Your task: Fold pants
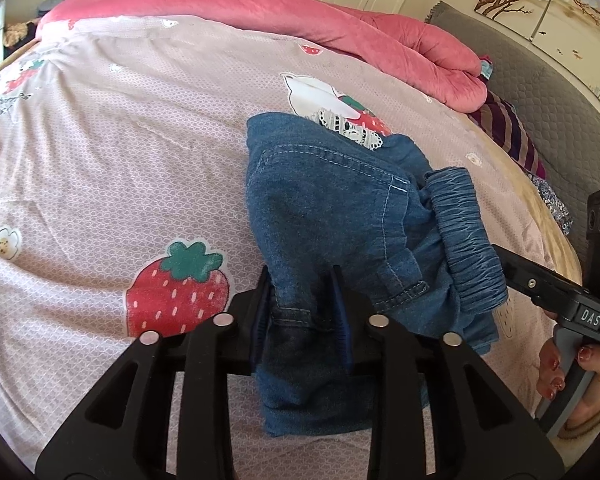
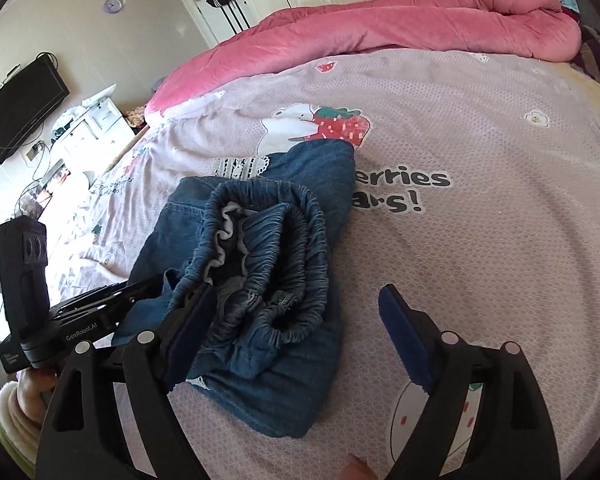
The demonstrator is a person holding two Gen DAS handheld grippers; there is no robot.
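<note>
Left gripper (image 1: 302,304): narrowly parted, denim of the pants (image 1: 332,216) between the pads at the near fold edge; whether the pads press the cloth or have slackened cannot be told from the left wrist view. Right gripper (image 2: 300,340): spread wide, nothing gripped; left pad resting against the elastic waistband (image 2: 260,256), right pad well clear over the bedsheet (image 2: 480,128).

Pants: lying as a compact folded bundle on the strawberry-print bedsheet, near the middle of the bed, waistband bunched on top at the near end, a strip of white lace trim (image 2: 242,166) showing at the far edge. Pink quilt (image 2: 380,24) heaped along the far side, well apart from the bundle.

Progress, judged: main folds done, garment reduced to a small stack. Remaining, judged: release by the left gripper, flattening of the puckered waistband, squaring of the uneven edges. Risk, judged: thick elastic springing the top layer open once let go.
</note>
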